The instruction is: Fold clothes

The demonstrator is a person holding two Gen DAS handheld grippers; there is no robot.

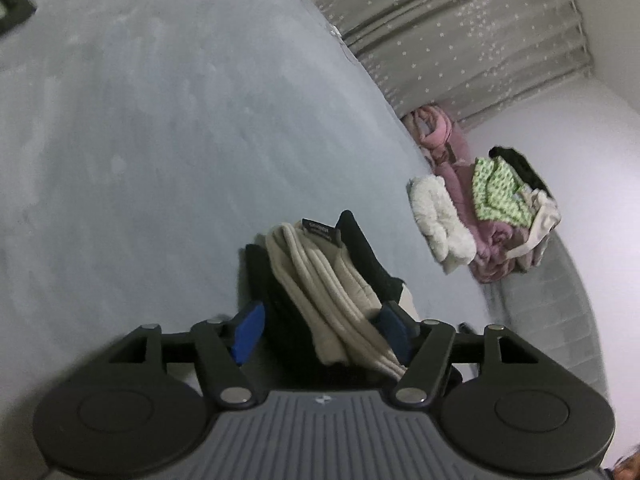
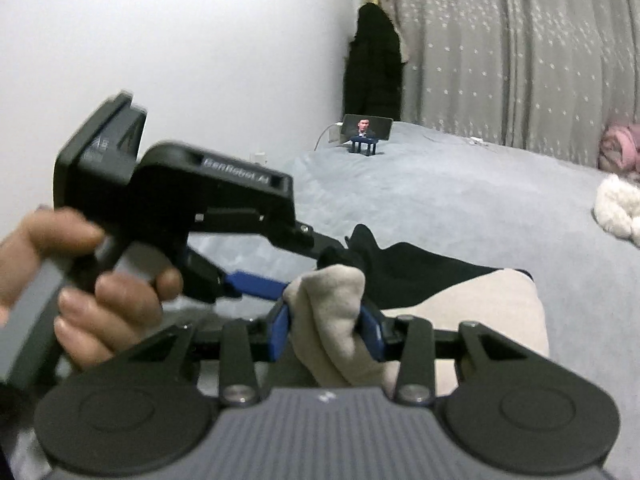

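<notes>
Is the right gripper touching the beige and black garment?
Touching. The right wrist view shows the right gripper pinching a beige fold of the garment between both blue fingers.

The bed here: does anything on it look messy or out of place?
Yes. A jumbled heap of clothes sits unfolded at the bed's far edge by the curtain, pink, green and white pieces tangled together. A phone on a blue stand is also propped on the bed, playing a video, which is odd amid laundry.
</notes>
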